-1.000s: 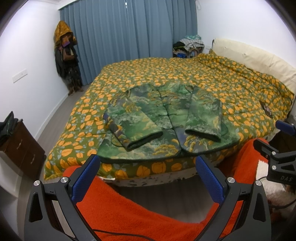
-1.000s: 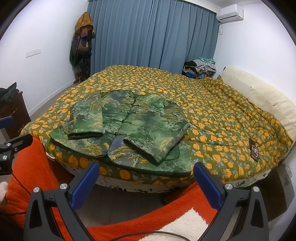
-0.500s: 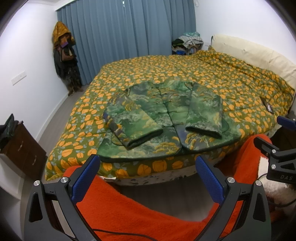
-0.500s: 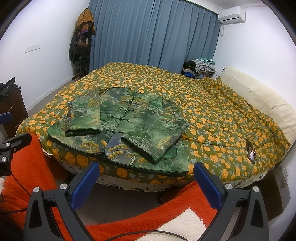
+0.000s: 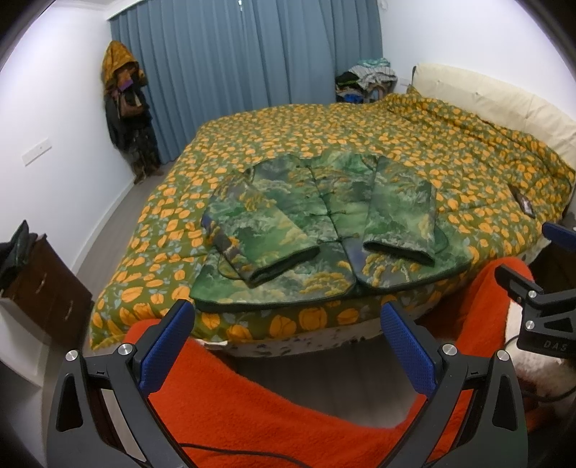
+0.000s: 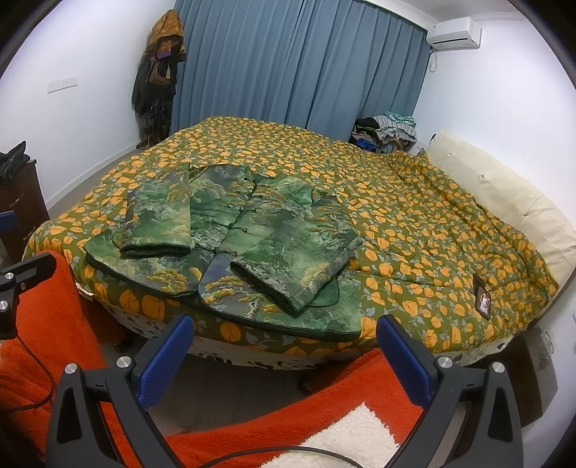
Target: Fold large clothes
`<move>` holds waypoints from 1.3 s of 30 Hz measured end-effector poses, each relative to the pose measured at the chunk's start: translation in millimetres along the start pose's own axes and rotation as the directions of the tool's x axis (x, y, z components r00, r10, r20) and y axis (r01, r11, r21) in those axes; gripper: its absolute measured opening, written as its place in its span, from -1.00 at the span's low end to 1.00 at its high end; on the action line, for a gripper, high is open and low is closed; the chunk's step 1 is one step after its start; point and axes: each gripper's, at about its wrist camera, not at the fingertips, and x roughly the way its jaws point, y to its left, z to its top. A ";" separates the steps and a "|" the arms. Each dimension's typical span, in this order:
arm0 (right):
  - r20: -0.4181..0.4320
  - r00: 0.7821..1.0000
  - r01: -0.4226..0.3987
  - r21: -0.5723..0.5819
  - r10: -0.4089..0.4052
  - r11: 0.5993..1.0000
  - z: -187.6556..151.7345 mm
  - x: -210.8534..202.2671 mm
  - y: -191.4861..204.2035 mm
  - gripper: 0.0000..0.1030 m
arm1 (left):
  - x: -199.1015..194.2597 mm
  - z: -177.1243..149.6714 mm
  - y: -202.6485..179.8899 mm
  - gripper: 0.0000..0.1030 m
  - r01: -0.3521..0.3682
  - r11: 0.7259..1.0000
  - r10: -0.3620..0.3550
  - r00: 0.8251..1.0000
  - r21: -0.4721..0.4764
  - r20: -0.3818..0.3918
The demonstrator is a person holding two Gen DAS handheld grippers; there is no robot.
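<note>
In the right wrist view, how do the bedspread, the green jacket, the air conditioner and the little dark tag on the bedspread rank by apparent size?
1. Bedspread
2. Green jacket
3. Air conditioner, though it is far off, so it may really be bigger than it looks
4. Dark tag

home bedroom, large bed [image 6: 414, 230] under an orange-flowered quilt, cream headboard [image 6: 504, 187], blue floor-length curtains [image 6: 295, 64], wall air conditioner [image 6: 454, 31], dark wooden dresser [image 5: 43, 288], clothes heaped in the corner [image 6: 385, 133]
</note>
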 end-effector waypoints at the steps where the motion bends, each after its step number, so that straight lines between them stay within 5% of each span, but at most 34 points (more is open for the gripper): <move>1: -0.001 1.000 0.001 -0.002 -0.001 1.000 0.2 0.1 1.0 1.00 | 0.2 -0.3 0.5 0.99 -0.001 1.000 0.001 1.000 0.000 -0.001; 13: -0.007 1.000 -0.013 -0.004 0.013 1.000 0.1 0.9 3.9 1.00 | 3.9 0.9 -0.5 0.99 -0.011 1.000 0.011 0.999 -0.005 -0.033; 18: 0.013 0.993 -0.121 0.018 0.121 0.992 3.8 0.2 -6.2 1.00 | 4.2 2.6 3.4 0.99 0.000 1.000 0.000 1.000 -0.005 -0.020; 23: 0.148 0.981 -0.129 0.035 0.122 0.991 18.4 -11.0 -27.6 0.99 | 2.3 8.6 18.4 0.99 0.049 0.999 -0.049 0.997 -0.005 0.063; 27: 0.287 0.939 -0.182 -0.055 0.190 0.982 34.7 -4.8 -39.6 1.00 | 18.9 17.2 25.8 0.99 0.074 0.997 -0.076 0.990 0.021 0.117; 29: 0.214 0.939 -0.246 -0.128 0.269 0.961 41.3 28.6 -39.6 1.00 | 37.7 20.4 26.3 0.99 0.076 0.996 -0.079 0.994 0.042 0.075; 32: -0.005 0.952 -0.302 -0.171 0.305 0.938 43.1 93.8 -32.2 1.00 | 84.3 26.4 25.9 0.99 0.092 0.992 -0.083 0.991 0.090 -0.101; 39: -0.163 0.946 -0.313 -0.243 0.279 0.918 27.2 198.9 -5.6 0.99 | 101.7 30.8 25.2 0.99 0.084 0.990 -0.072 0.992 0.116 -0.102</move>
